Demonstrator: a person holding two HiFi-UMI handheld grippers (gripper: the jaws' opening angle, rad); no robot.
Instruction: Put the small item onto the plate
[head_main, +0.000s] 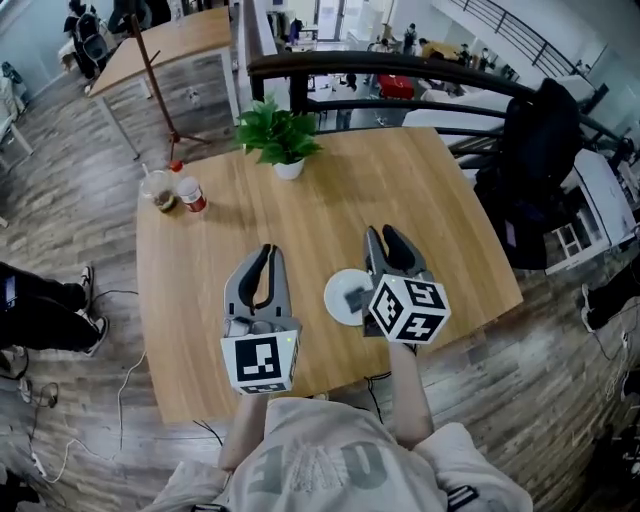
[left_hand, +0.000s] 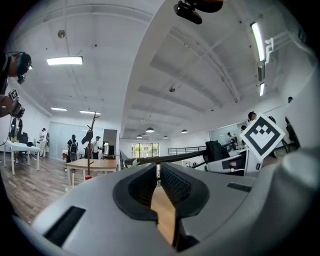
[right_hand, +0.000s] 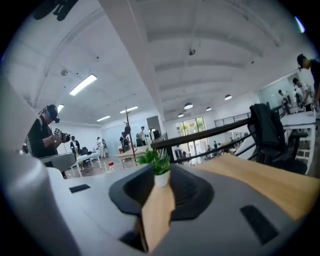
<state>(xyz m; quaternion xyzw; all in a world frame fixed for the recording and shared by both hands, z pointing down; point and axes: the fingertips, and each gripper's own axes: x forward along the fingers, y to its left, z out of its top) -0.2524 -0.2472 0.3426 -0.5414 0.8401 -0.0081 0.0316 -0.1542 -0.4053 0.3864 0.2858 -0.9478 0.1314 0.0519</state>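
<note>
– Small grey square item (head_main: 356, 298): where is it?
– It lies on the round white plate (head_main: 335, 285), a little right of the middle.
– Any writing, starting left of the plate?
– Far left stand a clear plastic cup of brown drink (head_main: 160, 190) and a small bottle with a red label (head_main: 190, 194), its print too small to read. Both grippers' cubes carry black-and-white square markers.
– The claws?
– The left gripper (head_main: 268, 250), just left of the plate, has its tips drawn together on nothing. The right gripper (head_main: 386, 236), just right of the plate, has its jaws partly apart and empty.
– Surface and room?
– A light wooden table (head_main: 440, 200), with a leafy green plant in a white pot (head_main: 281, 138) beyond the plate. The floor is grey plank floor (head_main: 60, 210), and a black office chair (head_main: 540, 140) stands far right of the plate.
</note>
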